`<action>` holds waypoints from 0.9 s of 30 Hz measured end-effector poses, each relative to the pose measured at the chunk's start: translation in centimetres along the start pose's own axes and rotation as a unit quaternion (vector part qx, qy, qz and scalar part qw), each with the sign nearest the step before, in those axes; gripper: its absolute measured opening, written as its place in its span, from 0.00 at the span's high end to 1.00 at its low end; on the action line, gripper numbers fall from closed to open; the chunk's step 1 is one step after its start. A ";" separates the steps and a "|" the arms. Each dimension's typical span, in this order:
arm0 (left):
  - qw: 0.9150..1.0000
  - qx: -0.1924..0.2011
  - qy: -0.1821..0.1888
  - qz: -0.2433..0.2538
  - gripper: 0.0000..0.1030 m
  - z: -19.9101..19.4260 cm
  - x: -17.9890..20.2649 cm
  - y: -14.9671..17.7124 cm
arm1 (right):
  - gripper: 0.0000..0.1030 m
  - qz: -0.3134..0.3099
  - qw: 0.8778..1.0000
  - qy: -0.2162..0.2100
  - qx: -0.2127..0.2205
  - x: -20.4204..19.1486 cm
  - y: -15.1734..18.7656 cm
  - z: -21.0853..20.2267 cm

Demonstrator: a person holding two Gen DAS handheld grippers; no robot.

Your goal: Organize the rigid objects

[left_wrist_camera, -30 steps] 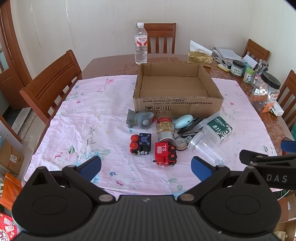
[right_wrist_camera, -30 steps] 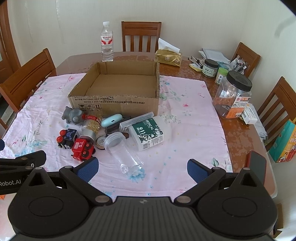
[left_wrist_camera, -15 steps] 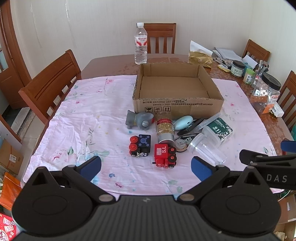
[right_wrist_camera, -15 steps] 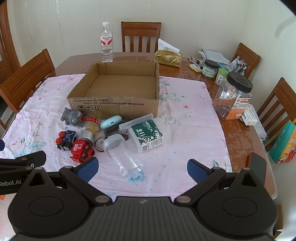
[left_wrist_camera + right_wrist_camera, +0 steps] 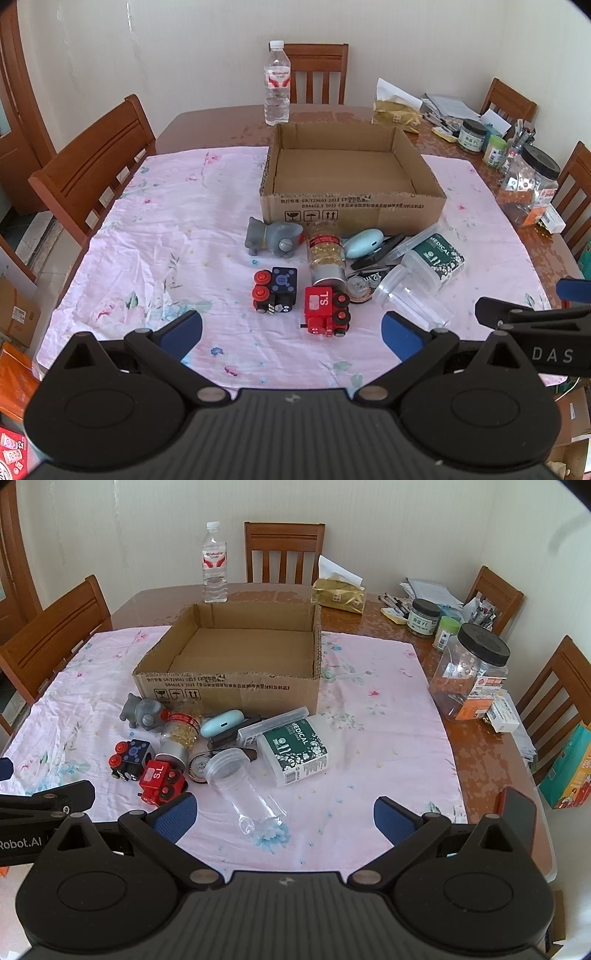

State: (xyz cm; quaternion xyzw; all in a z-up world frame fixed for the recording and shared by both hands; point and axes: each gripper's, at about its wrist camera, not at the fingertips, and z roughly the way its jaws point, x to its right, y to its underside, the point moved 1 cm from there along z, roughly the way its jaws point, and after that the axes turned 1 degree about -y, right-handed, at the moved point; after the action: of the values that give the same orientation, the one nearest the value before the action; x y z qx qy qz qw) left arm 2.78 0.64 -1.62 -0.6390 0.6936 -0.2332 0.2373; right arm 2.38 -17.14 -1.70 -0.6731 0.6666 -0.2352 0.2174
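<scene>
An empty cardboard box [image 5: 351,205] [image 5: 229,690] stands mid-table on a pink floral cloth [image 5: 177,236]. In front of it lies a cluster: a grey elephant toy [image 5: 275,238], a black and red toy engine [image 5: 275,290], a red toy train [image 5: 325,310] [image 5: 160,781], a capsule bottle [image 5: 327,258], a light blue case [image 5: 362,243], a green "MEDICAL" box [image 5: 295,751] and a clear plastic jar [image 5: 243,790] on its side. My left gripper [image 5: 291,332] is open near the table's front edge, short of the red train. My right gripper [image 5: 282,812] is open in front of the clear jar.
A water bottle [image 5: 277,92] and a gold tissue pack [image 5: 338,594] stand behind the box. Jars [image 5: 469,675], pens and papers crowd the table's right side. A phone [image 5: 517,814] lies at the right front corner. Wooden chairs [image 5: 92,173] surround the table.
Both grippers have drifted slightly forward toward the cluster. Both have stayed open and no object has moved.
</scene>
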 end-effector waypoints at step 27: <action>1.000 -0.007 -0.006 0.007 0.01 6.0 -2.8 1.1 | 0.00 -0.030 0.998 -0.029 -0.046 0.0 3.0 8.1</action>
State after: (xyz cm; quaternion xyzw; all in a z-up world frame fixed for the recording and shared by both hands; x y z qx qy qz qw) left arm 5.91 3.42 -6.86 -0.6371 0.6984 -0.2225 0.2383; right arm 4.88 -17.37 -9.93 -0.7088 0.6494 -0.1915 0.1982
